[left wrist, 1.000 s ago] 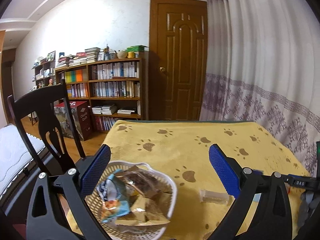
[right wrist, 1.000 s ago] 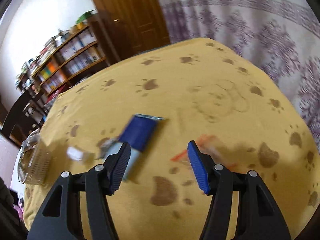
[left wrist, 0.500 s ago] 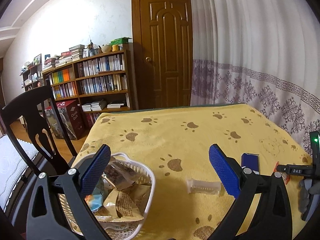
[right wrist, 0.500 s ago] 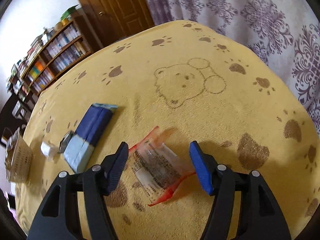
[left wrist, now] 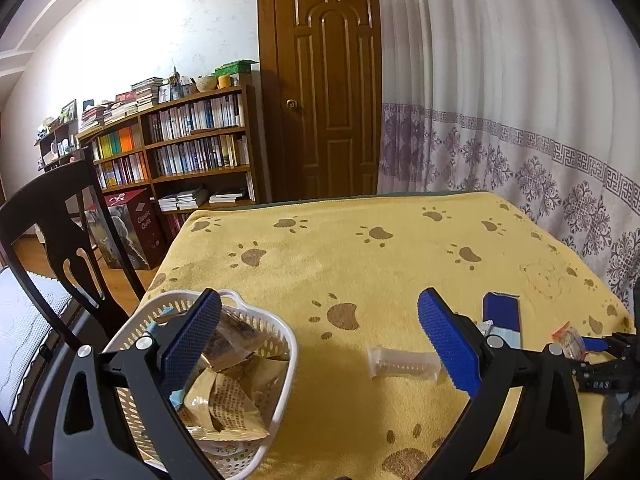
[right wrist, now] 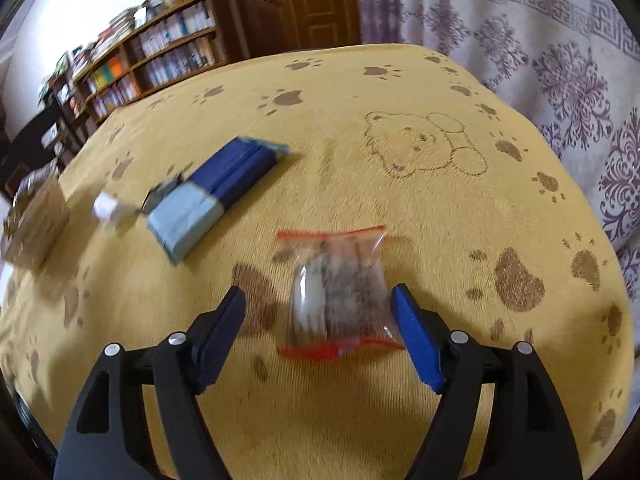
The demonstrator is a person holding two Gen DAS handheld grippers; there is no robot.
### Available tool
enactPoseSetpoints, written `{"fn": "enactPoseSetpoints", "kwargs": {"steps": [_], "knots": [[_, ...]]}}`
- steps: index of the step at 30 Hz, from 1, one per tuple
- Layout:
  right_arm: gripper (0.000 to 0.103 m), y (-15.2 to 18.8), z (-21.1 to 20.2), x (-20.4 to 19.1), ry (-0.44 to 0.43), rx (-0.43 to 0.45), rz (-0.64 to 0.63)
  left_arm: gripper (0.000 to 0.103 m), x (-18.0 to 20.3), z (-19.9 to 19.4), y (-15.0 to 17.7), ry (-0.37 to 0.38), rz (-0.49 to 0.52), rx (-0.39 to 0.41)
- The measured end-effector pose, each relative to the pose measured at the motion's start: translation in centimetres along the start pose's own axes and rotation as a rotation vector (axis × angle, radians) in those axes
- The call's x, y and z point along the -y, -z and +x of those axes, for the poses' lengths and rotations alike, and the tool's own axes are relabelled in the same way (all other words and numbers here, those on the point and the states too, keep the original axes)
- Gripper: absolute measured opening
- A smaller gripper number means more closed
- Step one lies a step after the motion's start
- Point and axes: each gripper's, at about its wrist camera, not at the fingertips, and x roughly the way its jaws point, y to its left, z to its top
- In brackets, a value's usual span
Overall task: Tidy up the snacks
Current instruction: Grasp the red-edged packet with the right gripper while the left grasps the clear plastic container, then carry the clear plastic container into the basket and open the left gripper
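A clear snack packet with red edges [right wrist: 338,292] lies flat on the yellow paw-print cloth [right wrist: 400,92], between the blue pads of my open right gripper [right wrist: 320,338], untouched as far as I can tell. A blue and pale-blue pack [right wrist: 218,196] lies to its left, a small white packet [right wrist: 105,208] beyond that. My left gripper [left wrist: 320,344] hangs open above the table's left side, over the rim of a white basket [left wrist: 276,392] with several snack packets. A clear wafer packet [left wrist: 402,366] lies between its fingers' lines. The blue pack [left wrist: 502,314] shows at right.
A dark wooden chair [left wrist: 52,216] stands at the table's left edge. A bookshelf [left wrist: 188,148], a wooden door [left wrist: 328,92] and a patterned curtain [left wrist: 520,120] lie behind. The cloth's far half [left wrist: 360,240] holds no objects.
My right gripper has swung right and forward, so the red-edged packet now lies squarely between its pads. The left view has panned right, with the basket shifting to the lower left.
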Motion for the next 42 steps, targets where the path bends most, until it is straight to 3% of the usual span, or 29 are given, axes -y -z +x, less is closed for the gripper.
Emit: {"fn": "enactPoseSetpoints", "kwargs": {"steps": [6, 12, 24, 30, 35, 37, 39, 42], "knots": [[0.074, -0.1, 0.3, -0.2, 0.076, 0.015, -0.007, 0.100, 1.2, 0.4, 0.5, 0.008, 0.033, -0.013], [0.065, -0.2, 0.7, -0.2, 0.127, 0.055, 0.012, 0.100, 2.7, 1.4, 1.2, 0.039, 0.063, -0.036], [0.062, 0.1, 0.4, 0.4, 0.099, 0.068, 0.043, 0.100, 7.6, 6.6, 5.2, 0.204, 0.148, -0.171], [0.062, 0.1, 0.4, 0.5, 0.095, 0.068, 0.044, 0.100, 6.9, 9.7, 6.1, 0.212, 0.113, -0.266], [0.062, 0.1, 0.3, 0.6, 0.084, 0.071, 0.051, 0.100, 7.5, 11.5, 6.3, 0.188, 0.160, -0.305], [0.063, 0.2, 0.3, 0.6, 0.080, 0.072, 0.054, 0.097, 7.6, 12.1, 6.3, 0.188, 0.162, -0.323], [0.063, 0.1, 0.3, 0.6, 0.078, 0.072, 0.055, 0.082, 7.8, 12.7, 6.2, 0.194, 0.164, -0.347], [0.063, 0.1, 0.3, 0.7, 0.074, 0.073, 0.058, 0.080, 7.9, 13.2, 6.3, 0.202, 0.164, -0.367]]}}
